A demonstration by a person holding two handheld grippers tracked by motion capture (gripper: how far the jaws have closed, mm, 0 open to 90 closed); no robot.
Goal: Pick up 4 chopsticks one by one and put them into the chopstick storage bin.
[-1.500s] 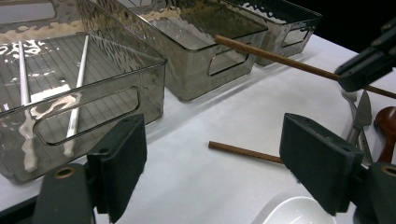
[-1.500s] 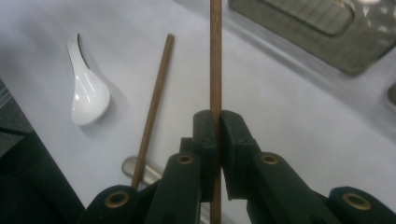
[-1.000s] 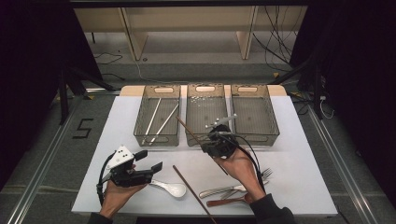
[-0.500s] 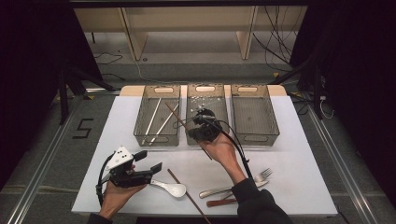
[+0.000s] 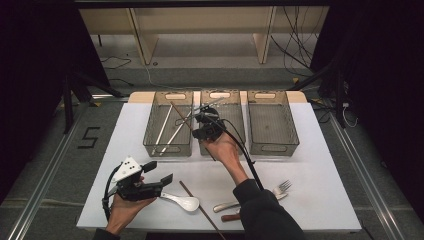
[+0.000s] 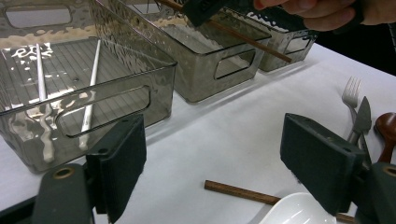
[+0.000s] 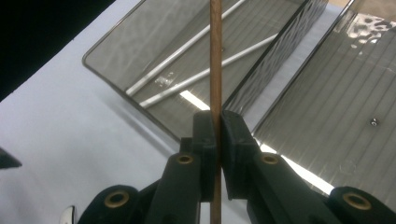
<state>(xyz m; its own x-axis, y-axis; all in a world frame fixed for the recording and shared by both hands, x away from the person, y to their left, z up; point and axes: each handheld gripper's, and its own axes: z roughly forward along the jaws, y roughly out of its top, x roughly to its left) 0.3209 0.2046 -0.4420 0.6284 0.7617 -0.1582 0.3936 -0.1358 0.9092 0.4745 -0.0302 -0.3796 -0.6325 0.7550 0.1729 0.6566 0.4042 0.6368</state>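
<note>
While the right gripper (image 7: 217, 135) pinches it between pressed-together pads, the brown chopstick (image 7: 215, 56) runs straight up the middle of the right gripper view, above the wall between two clear bins. In the high view that chopstick (image 5: 181, 113) slants toward the upper left from the right gripper (image 5: 199, 125), over the left bin (image 5: 150, 134), which holds two white chopsticks (image 5: 170, 131). The middle bin (image 5: 237, 137) and the right bin (image 5: 290, 131) stand just beside it. At the lower left of the high view the left gripper (image 5: 165, 182) rests with jaws spread, nothing between them, near a white spoon (image 5: 184, 201) and a second brown chopstick (image 5: 197, 205). A fork (image 5: 282, 186) lies at the lower right.
</note>
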